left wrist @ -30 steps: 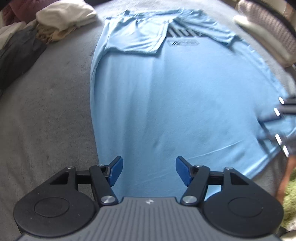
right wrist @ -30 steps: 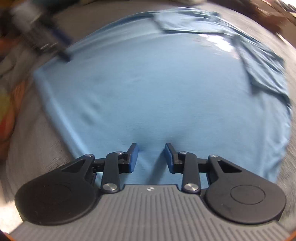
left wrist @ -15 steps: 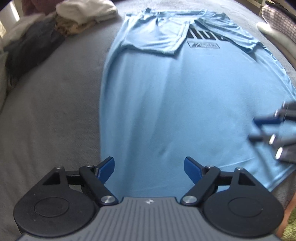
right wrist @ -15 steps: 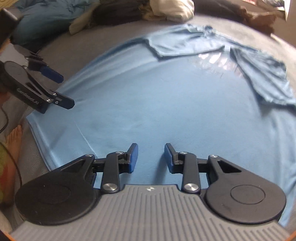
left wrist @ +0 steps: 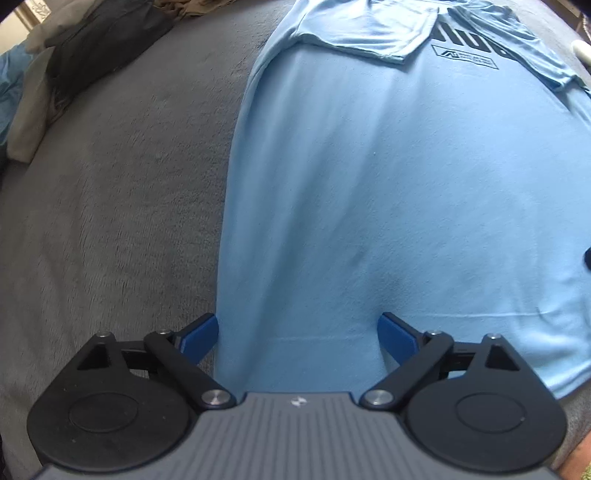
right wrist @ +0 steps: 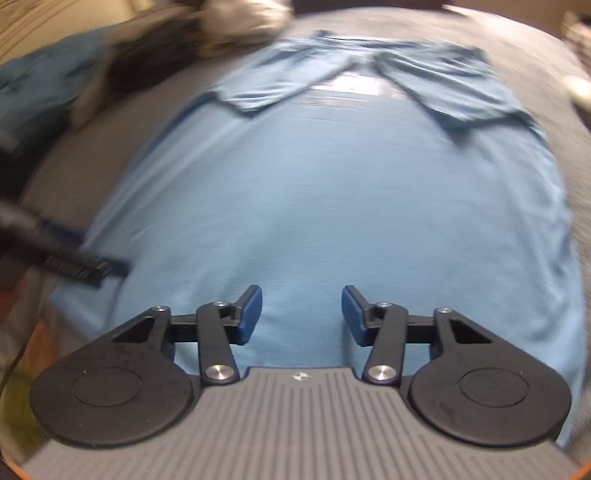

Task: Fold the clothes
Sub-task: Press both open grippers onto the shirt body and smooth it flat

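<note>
Flat: light-blue T-shirt (left wrist: 388, 192), sleeves folded inward.

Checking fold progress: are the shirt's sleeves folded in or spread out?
Folded in: both sleeves lie across the shirt chest; the body is spread flat.

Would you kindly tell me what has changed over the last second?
Both tools' jaws are opening: the left tool spread wide over the shirt's bottom left corner, the right tool widened over the hem. Neither grips cloth. The shirt stays flat, sleeves folded in, on the grey blanket.
</note>
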Demonstrator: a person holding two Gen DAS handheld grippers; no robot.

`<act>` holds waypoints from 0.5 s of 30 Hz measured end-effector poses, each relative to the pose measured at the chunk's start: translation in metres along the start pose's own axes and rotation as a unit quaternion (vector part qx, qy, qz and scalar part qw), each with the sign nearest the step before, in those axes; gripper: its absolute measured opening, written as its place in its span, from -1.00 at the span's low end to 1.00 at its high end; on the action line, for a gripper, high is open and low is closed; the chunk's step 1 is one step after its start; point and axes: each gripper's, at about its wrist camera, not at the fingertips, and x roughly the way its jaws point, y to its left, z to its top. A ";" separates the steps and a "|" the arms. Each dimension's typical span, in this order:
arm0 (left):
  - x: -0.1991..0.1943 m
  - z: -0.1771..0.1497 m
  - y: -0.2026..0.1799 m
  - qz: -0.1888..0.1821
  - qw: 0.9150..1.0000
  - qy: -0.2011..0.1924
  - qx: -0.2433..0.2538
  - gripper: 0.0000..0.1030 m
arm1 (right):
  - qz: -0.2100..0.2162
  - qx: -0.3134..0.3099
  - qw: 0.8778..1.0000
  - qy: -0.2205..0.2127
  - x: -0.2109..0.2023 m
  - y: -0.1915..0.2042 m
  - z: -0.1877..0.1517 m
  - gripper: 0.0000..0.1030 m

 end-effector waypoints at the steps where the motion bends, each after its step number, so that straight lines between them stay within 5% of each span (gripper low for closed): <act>1: 0.000 -0.001 -0.001 0.004 1.000 0.000 -0.001 0.89 | -0.019 0.007 1.000 0.000 0.001 -0.004 0.000 0.00; 9: 0.002 -0.006 -0.002 0.018 1.000 -0.009 -0.007 1.00 | -0.061 -0.005 0.998 0.027 0.018 -0.004 -0.013 0.84; 15: 0.001 -0.007 -0.002 0.014 1.000 -0.008 -0.012 1.00 | -0.064 -0.010 0.997 0.034 0.021 -0.002 -0.015 0.98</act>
